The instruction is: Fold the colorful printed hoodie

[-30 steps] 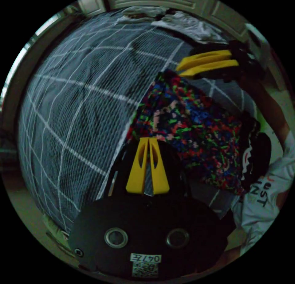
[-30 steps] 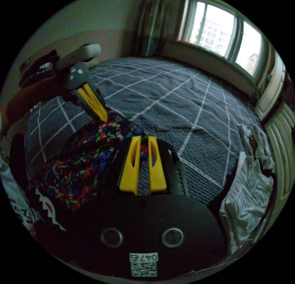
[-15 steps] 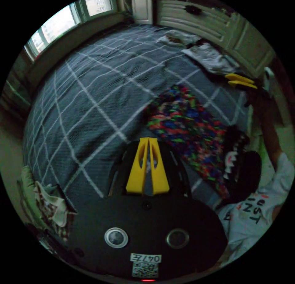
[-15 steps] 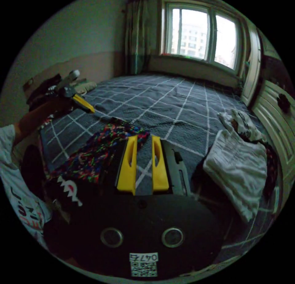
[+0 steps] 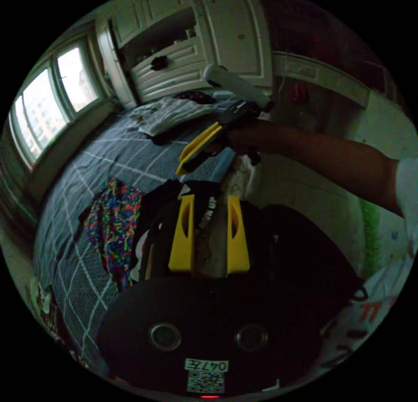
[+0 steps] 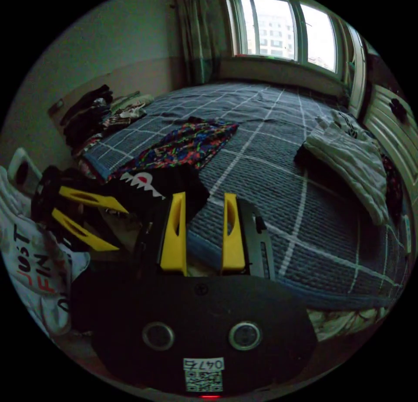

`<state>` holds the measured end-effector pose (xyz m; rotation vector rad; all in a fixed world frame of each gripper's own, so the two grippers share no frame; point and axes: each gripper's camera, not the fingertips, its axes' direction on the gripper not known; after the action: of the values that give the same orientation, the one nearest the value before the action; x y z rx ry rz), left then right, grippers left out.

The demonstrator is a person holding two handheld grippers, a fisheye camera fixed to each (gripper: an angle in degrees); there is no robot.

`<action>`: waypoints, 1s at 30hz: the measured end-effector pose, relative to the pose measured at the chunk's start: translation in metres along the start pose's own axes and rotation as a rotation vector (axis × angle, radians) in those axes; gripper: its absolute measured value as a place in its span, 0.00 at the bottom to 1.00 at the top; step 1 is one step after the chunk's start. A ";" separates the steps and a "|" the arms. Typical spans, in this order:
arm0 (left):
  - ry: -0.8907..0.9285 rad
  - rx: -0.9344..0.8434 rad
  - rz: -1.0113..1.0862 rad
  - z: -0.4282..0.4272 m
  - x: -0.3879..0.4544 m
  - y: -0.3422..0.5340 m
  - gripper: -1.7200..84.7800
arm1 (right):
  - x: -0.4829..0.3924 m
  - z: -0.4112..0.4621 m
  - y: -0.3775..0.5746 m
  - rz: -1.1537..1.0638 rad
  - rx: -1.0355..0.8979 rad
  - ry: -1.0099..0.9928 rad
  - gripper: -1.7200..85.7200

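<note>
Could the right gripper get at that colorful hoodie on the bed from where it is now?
Probably yes. The right gripper is open and holds nothing, and the hoodie lies flat on the bed ahead of it with nothing between them.

Left tool (image 5: 209,206) jaws spread, empty; right tool (image 6: 202,201) jaws likewise parted, gripping nothing; forearm (image 5: 331,158) outstretched.

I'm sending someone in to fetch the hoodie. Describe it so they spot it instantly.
Start at the bed with the grey checked cover. The hoodie lies flat near its edge, opposite the window. Unlike the white striped garment beside it, it has a multicoloured speckled print and a black hood with white teeth.
</note>
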<state>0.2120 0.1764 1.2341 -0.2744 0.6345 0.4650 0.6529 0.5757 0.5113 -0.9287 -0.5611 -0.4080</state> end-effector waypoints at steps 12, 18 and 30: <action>-0.089 -0.141 -0.143 0.023 0.089 0.046 0.11 | 0.008 0.039 0.004 -0.070 -0.201 0.059 0.03; -0.124 -0.148 -0.130 0.010 0.122 0.070 0.10 | 0.016 0.024 0.025 0.002 -0.105 -0.113 0.08; -0.038 0.073 -0.411 -0.045 0.129 0.153 0.01 | -0.010 0.018 0.033 0.035 -0.095 -0.244 0.02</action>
<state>0.2054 0.3336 1.1026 -0.3169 0.5387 0.0528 0.6584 0.6098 0.4932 -1.0863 -0.7520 -0.2935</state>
